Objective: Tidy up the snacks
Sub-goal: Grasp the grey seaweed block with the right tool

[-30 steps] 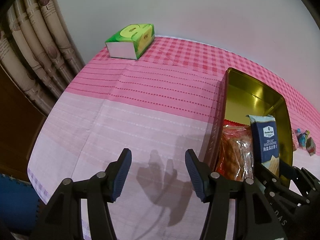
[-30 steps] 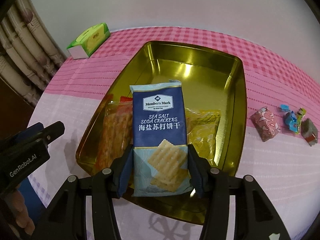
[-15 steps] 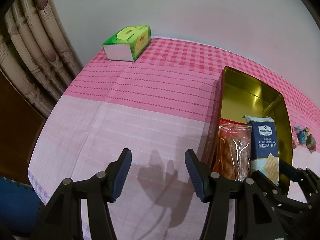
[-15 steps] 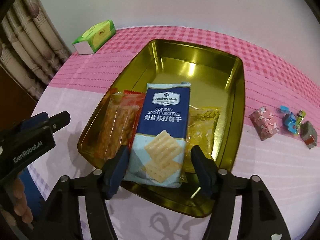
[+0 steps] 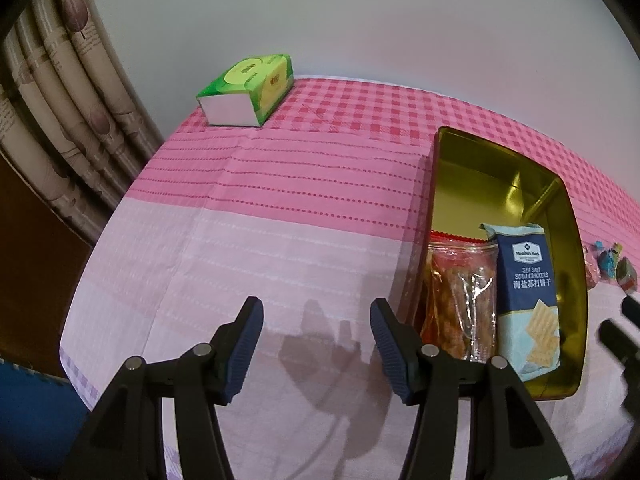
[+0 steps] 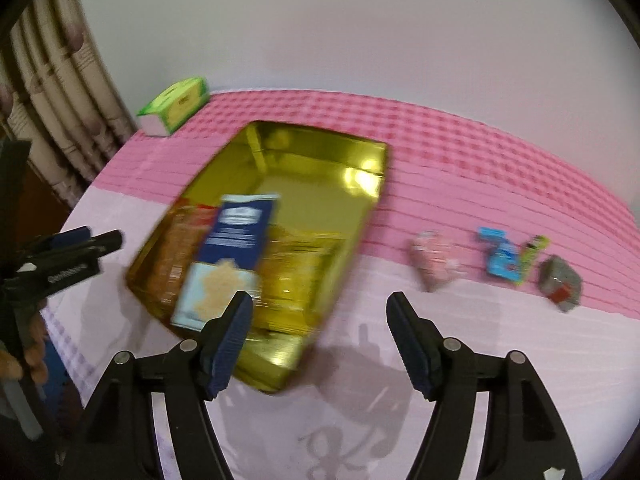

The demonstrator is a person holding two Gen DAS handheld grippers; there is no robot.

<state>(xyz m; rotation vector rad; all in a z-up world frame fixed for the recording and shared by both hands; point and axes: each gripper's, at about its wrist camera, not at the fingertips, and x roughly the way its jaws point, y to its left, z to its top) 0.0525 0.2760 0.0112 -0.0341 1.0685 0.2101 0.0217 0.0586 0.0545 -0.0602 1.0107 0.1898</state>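
Setting: a home room. Indicators: a desk covered with a pink checked cloth (image 5: 304,184), patterned curtains (image 5: 60,92) at the left, a green tissue box (image 5: 248,88), a plain wall (image 5: 360,20).

Bare tablecloth (image 5: 240,240) left of gold tin (image 5: 576,280), tissue box (image 5: 248,88) far corner, small candies (image 6: 496,260) right of tin

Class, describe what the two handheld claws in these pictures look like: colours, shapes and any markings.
Both are alike. The left claw and the right claw each have two black, angular, open-framed arms with silver round pivot pins. Each finger ends in a dark blue ribbed pad. Seen from the right wrist view, the left claw's black body carries small white lettering, too blurred to read. No cables or sleeves show.
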